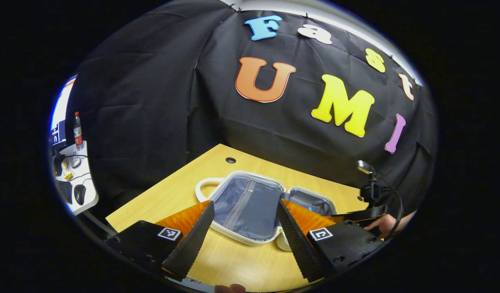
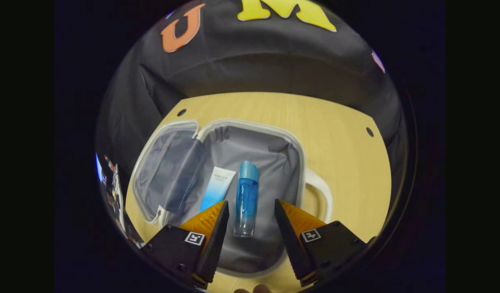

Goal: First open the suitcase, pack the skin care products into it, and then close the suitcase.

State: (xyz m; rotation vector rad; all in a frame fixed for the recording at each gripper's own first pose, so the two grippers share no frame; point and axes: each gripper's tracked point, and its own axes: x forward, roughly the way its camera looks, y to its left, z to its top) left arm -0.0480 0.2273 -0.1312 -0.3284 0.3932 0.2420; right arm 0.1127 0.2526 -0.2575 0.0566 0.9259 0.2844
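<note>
Black cloth wall (image 1: 160, 101) backs a light wooden table (image 2: 335, 134); a cluttered white desk (image 1: 77, 179) stands aside.

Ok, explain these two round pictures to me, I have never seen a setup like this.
A person holds a two-finger claw in each hand, and each claw carries a camera looking forward along its fingers. The left gripper view shows the left claw, open, above a wooden table with an open suitcase lying on it; the other claw and the hand holding it appear at the right edge. The right gripper view looks down into the suitcase, where a blue bottle and a white-and-blue tube lie side by side. The right claw is open, holding nothing.
</note>
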